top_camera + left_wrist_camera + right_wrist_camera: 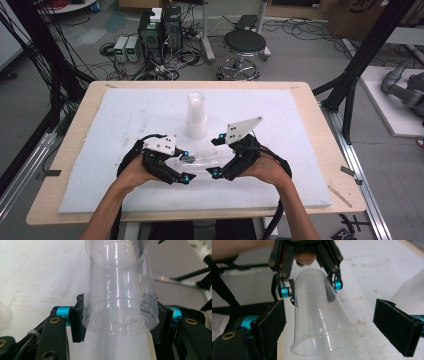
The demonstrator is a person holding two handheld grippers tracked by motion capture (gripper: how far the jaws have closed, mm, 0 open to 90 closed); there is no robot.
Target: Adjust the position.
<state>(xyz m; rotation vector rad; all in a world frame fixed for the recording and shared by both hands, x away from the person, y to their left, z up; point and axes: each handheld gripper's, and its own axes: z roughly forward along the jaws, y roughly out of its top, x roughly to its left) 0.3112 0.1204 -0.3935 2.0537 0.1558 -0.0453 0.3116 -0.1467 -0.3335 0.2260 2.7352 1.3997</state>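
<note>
Clear plastic catches the light at centre stage: a see-through cup (200, 162) hangs sideways between the two hands, low over the white foam sheet (125, 115) that covers the tabletop (320, 125). Take the white cup stack (196, 115) as the marker. It stands upright on the sheet, and the clear cup sits just on the person's side of it, a little below it in the high view.

Left tongs (120, 320) are clenched on the cup's base end. Both black pads press on its wall from either side, and the base ring faces the left gripper view's camera, with the open mouth pointing away. Across in the right gripper view, those same tongs (312, 287) grip the narrow end of the cup (322, 320), and its wide rim tips toward the lens.

Right tongs (332, 327) are released. Their two black pads stand wide apart, one on each side of the cup's mouth, with clear gaps to the rim and no contact.

Both hands sit close together on the near side of the stack, left hand (132, 172) to its left and right hand (265, 167) to its right.
</note>
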